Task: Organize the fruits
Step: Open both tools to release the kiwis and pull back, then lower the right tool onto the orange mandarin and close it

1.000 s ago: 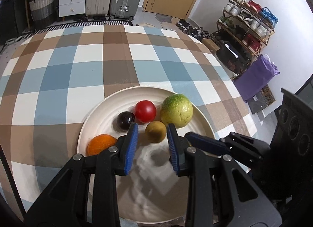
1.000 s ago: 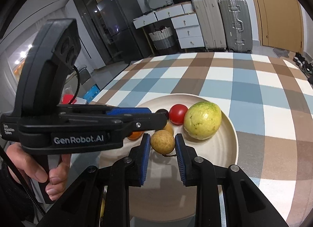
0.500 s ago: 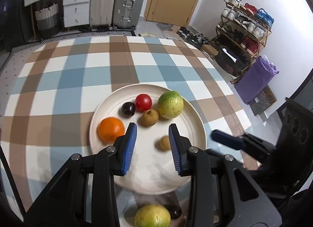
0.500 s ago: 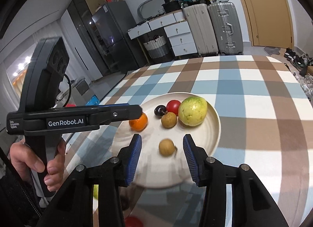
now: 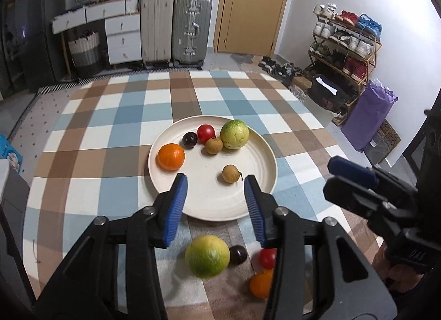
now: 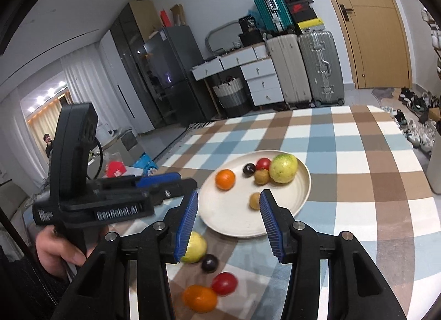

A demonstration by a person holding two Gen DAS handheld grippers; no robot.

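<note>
A cream plate (image 5: 248, 201) (image 6: 297, 201) on the checked cloth holds an orange (image 5: 171, 156), a dark plum (image 5: 190, 140), a red tomato (image 5: 206, 132), a green guava (image 5: 234, 134) and two brown longans (image 5: 214, 145) (image 5: 230, 173). On the cloth near me lie a second guava (image 5: 207, 256) (image 6: 196, 247), a plum (image 5: 238, 255), a tomato (image 6: 224, 283) and an orange (image 6: 199, 298). My left gripper (image 5: 215, 204) hovers over the plate's near rim, its jaws opening with nothing between them. My right gripper (image 6: 228, 223), its jaws also opening, is empty above the near rim.
The cloth-covered table ends at its far edge before suitcases (image 5: 190, 30) and drawers (image 5: 121, 39). A shoe rack (image 5: 344, 52) stands to the right. A white object (image 6: 437, 171) stands at the table's right edge. A hand (image 6: 59, 248) grips the left tool.
Both grippers pulled back and up from the plate and widened. The longan the right gripper held now lies loose on the plate. The loose fruits on the near cloth came into view.
</note>
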